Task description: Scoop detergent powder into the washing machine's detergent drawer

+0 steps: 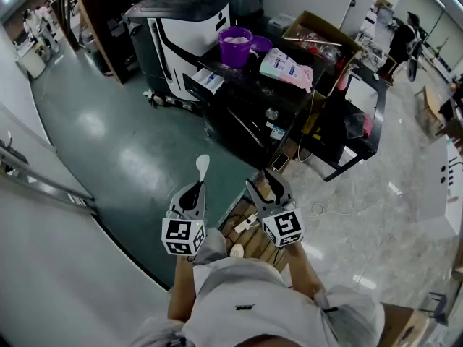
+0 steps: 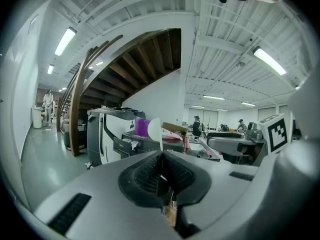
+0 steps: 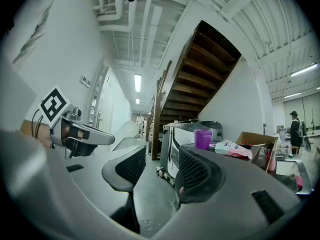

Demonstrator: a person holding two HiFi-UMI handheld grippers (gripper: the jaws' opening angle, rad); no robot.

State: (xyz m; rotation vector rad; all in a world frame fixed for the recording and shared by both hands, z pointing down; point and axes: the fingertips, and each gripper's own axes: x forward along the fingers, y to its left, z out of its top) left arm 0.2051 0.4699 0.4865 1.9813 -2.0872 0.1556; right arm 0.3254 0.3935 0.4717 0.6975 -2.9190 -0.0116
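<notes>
Looking down in the head view, the left gripper [image 1: 196, 191] pinches a white spoon [image 1: 202, 165], its bowl pointing to 12 o'clock. The washing machine's [image 1: 181, 27] open detergent drawer [image 1: 205, 82] and the purple bucket [image 1: 235, 46] on the black table [image 1: 246, 114] lie well apart at 12 o'clock. The left gripper view shows the jaws closed thin on the handle, a hold that might let a loaded spoon twist and spill powder. The right gripper view shows the right gripper [image 3: 155, 170] with jaws wide and empty, so nothing steadies the bucket.

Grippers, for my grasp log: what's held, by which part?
Left gripper grips the spoon by its handle; right gripper holds nothing.
</notes>
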